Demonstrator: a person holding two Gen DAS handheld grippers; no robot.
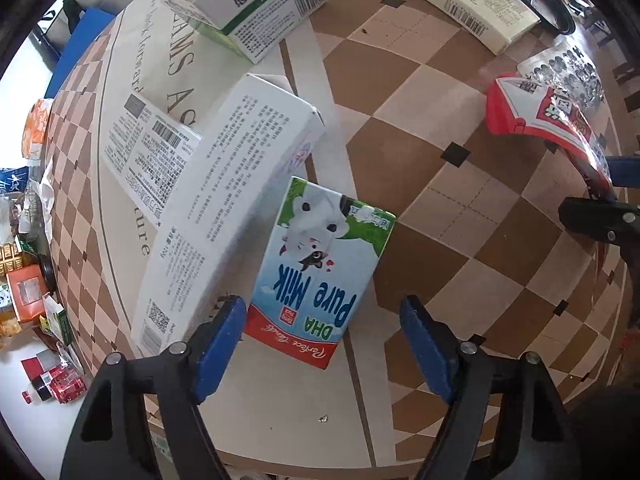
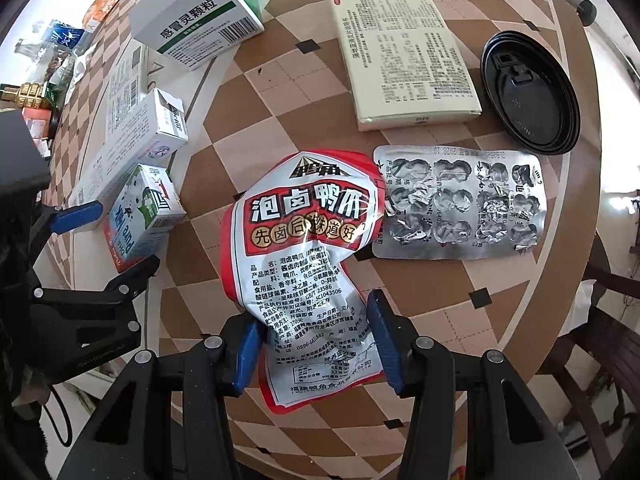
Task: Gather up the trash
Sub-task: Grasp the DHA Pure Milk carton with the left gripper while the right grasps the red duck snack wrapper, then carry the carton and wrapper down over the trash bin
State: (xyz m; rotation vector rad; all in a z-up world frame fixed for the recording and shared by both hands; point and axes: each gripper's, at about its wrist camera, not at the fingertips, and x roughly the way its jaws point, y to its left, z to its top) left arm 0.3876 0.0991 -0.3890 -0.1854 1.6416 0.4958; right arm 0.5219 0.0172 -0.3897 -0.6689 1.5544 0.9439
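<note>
A small milk carton (image 1: 316,272) lies on the checkered table (image 1: 460,208), its near end between my left gripper's (image 1: 324,344) open blue fingers; the left pad touches or nearly touches it, the right pad stands apart. The carton also shows in the right wrist view (image 2: 140,216). A red and white snack wrapper (image 2: 308,256) lies crumpled between my right gripper's (image 2: 314,340) fingers, which sit close on both sides of it. I cannot tell if they pinch it. The wrapper also shows at the right in the left wrist view (image 1: 548,116).
A long white box (image 1: 224,208) lies left of the carton on a paper bag (image 1: 120,120). A green and white medicine box (image 2: 196,28), a cream flat box (image 2: 404,52), a foil blister sheet (image 2: 460,204) and a black lid (image 2: 532,92) lie further back.
</note>
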